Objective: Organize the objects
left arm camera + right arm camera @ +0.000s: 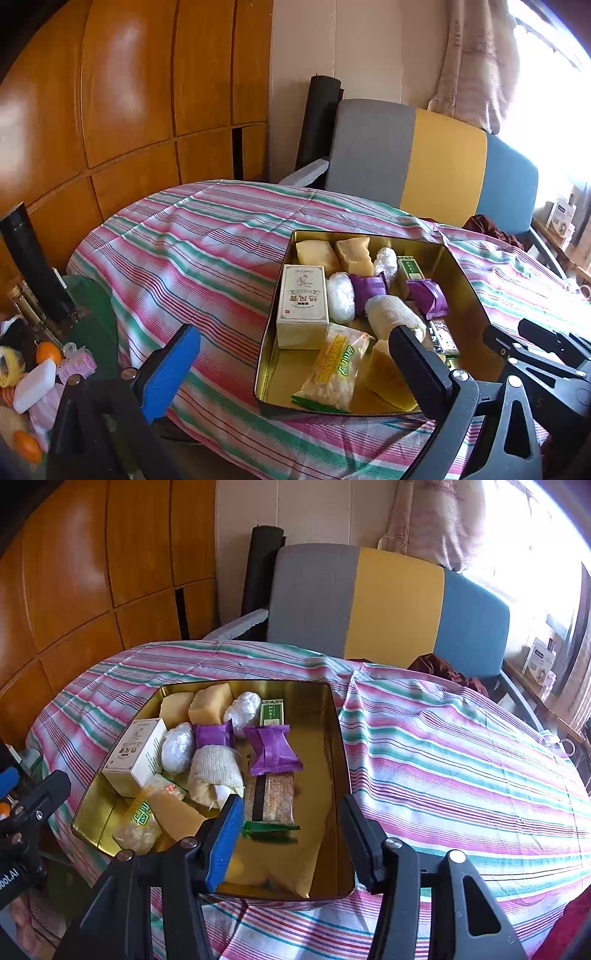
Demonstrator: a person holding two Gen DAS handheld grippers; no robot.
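An open gold tin (466,266) (334,738) sits on the striped tablecloth. It holds a white box (303,306) (136,753), yellowish blocks (210,703), white wrapped lumps (179,753), purple packets (428,299) (273,751), a cloth bundle (391,317) (216,775), a green-edged snack bar (273,797) and a yellow-green snack bag (336,373). My left gripper (295,369) hangs wide open at the tin's near left corner, holding nothing. Over the tin's bare near right part, my right gripper (291,840) stands open with nothing between its pads.
The striped cloth (461,760) covers a round table. A grey, yellow and blue chair (439,162) stands behind it, with wooden cabinet doors (129,110) at the left. Oranges, a white bar and a pink roll (75,363) lie low at the left beside a black cylinder (33,262).
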